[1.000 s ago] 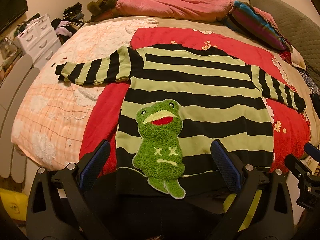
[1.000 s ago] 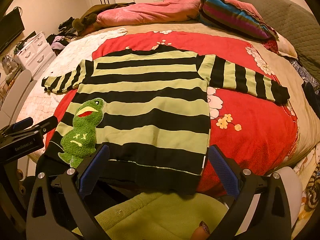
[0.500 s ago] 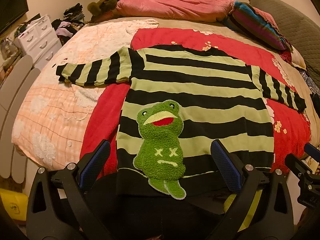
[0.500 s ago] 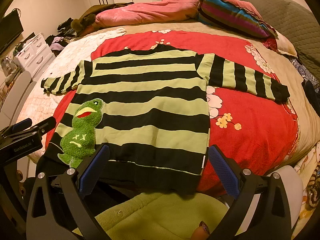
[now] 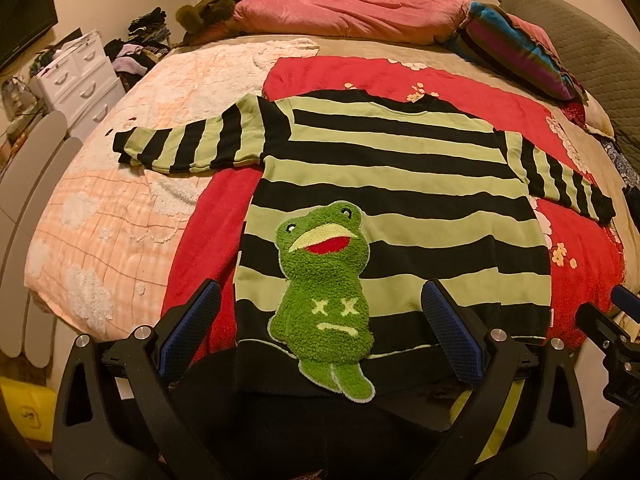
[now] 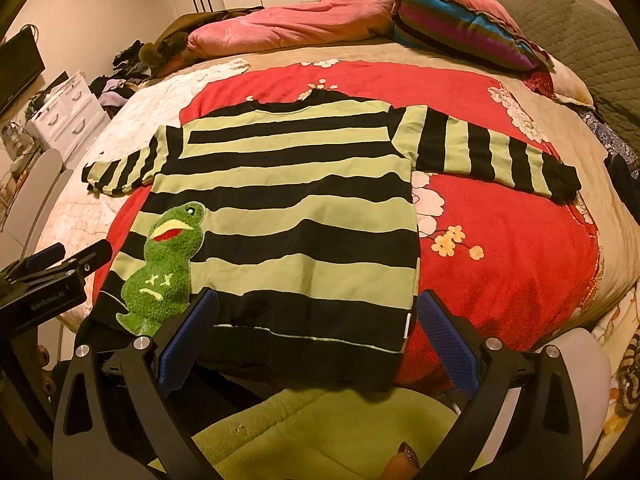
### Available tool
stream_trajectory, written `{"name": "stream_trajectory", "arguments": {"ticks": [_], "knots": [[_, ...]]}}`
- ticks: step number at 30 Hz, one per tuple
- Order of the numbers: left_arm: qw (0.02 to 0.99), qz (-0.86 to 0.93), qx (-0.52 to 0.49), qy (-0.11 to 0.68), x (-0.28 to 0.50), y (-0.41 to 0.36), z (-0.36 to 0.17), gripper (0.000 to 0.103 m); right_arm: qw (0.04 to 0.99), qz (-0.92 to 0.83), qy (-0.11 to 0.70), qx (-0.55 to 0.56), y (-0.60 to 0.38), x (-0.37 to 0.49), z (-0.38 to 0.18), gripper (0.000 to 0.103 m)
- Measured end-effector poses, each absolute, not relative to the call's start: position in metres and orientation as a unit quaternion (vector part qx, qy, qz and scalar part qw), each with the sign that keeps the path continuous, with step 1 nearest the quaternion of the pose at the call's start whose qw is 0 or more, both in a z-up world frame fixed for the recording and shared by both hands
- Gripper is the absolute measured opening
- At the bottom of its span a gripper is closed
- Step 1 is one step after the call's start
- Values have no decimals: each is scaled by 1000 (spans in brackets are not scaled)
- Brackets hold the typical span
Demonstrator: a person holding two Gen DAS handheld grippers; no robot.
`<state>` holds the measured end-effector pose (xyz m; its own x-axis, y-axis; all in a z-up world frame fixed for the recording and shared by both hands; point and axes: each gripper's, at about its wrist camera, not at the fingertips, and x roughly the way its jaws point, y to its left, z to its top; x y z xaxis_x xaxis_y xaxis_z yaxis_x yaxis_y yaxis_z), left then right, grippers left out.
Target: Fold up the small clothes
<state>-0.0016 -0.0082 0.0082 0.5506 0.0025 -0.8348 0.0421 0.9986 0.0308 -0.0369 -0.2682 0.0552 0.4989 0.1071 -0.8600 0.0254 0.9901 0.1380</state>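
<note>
A small green-and-black striped sweater (image 5: 392, 184) with a fuzzy green frog patch (image 5: 324, 292) lies flat on the bed, both sleeves spread out; it also shows in the right wrist view (image 6: 288, 216). Its hem hangs over the near bed edge. My left gripper (image 5: 320, 332) is open and empty, hovering over the hem near the frog. My right gripper (image 6: 316, 332) is open and empty over the hem's right part. The left gripper's body (image 6: 48, 284) shows at the left of the right wrist view.
The sweater rests on a red flowered blanket (image 5: 580, 272) beside a peach quilt (image 5: 108, 216). Pink bedding (image 5: 344, 12) and a striped pillow (image 5: 516, 52) lie at the head. White drawers (image 5: 76, 76) stand left. A green cushion (image 6: 304, 436) is below the hem.
Both grippers have drifted very slightly; the sweater has not moved and both stay open.
</note>
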Motion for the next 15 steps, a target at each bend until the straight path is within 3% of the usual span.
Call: {"name": "stream_trajectory", "arguments": {"ticks": [15], "knots": [[887,3,18,461,30,-6,15,94,875,10,477,81,-288,-6,54,99]]}}
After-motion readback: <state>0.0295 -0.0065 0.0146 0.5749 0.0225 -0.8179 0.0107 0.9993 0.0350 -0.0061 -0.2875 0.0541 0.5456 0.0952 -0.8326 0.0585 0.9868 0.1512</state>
